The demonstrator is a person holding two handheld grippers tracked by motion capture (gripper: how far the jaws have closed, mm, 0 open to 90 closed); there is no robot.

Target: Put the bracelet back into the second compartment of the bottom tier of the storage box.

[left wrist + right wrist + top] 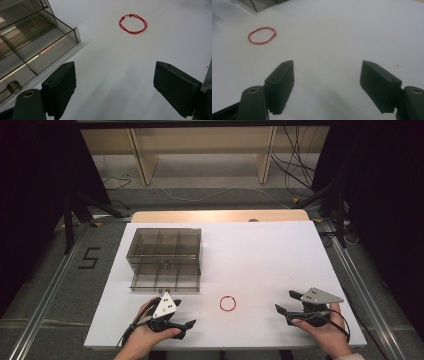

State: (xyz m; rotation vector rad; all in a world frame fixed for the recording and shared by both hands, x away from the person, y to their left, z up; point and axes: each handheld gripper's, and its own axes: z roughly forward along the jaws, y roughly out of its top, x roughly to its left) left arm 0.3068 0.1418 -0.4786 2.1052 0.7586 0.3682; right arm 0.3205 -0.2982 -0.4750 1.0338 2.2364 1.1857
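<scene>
The red cord loop (pixel 228 303) looks light and limp; either wide-spread, empty gripper, left (pixel 113 85) or right (pixel 327 83), should pinch its knot.

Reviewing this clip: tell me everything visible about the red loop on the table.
The red loop is a thin cord ring, apparently doubled, with two small knots or beads on one side in the left gripper view. It lies flat and roughly round on the white tabletop, near the front edge, between the two tools and right of the clear drawer box. Nothing but the table touches it.
</scene>
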